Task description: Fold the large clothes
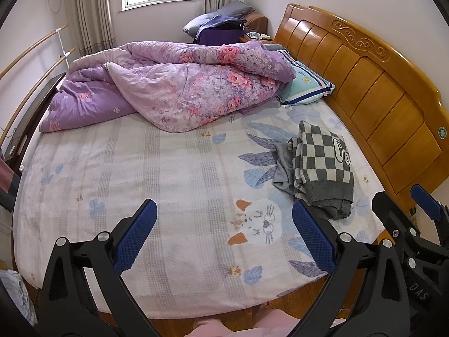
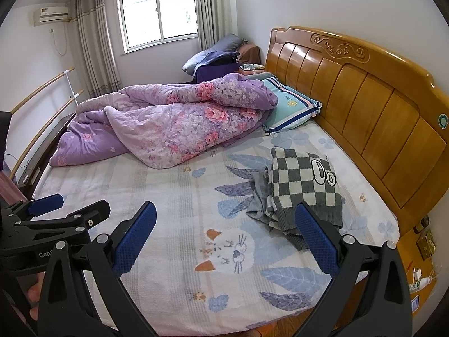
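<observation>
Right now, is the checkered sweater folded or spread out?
Folded. The checkered sweater lies as a compact layered rectangle on the bed sheet, atop a crumpled grey garment; neither gripper touches it.

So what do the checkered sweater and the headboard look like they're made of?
Checkered sweater: looks like a soft matte knit, maybe wool or acrylic; ribbed hem and knit texture show. Headboard: seemingly varnished wood, with glossy amber panels and carved scrollwork.

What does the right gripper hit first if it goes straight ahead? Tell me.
Probably the bed sheet: the open right gripper points down at bare sheet by the cat print, the checkered sweater just off to its right. Depth is unclear.
</observation>
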The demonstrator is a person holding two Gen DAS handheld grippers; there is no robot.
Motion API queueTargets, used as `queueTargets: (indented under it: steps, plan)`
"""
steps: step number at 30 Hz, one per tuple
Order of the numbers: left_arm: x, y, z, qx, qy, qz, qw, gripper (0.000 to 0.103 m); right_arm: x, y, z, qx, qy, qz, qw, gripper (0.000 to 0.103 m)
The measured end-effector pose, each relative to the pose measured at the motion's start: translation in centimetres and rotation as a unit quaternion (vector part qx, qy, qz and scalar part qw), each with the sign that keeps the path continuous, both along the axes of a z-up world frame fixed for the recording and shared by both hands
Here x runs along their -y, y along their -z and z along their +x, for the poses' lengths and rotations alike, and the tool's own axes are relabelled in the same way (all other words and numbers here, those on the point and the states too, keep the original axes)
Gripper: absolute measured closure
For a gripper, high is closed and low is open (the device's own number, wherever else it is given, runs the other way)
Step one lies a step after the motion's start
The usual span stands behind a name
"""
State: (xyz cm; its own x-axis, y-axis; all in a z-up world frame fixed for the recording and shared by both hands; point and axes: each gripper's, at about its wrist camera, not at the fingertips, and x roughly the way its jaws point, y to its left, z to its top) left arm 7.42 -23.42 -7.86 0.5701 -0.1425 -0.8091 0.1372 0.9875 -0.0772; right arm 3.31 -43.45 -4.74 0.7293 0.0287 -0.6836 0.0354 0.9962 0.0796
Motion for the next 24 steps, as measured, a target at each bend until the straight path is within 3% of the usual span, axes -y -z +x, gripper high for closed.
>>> queueTargets:
  steps: [24]
  plan:
    - [-0.35, -0.01, 0.30, -0.005, 0.007, 0.001, 1.0000, 0.006, -0.20, -0.07, -0.25, -0.001, 0.007, -0.002, 1.000, 0.008]
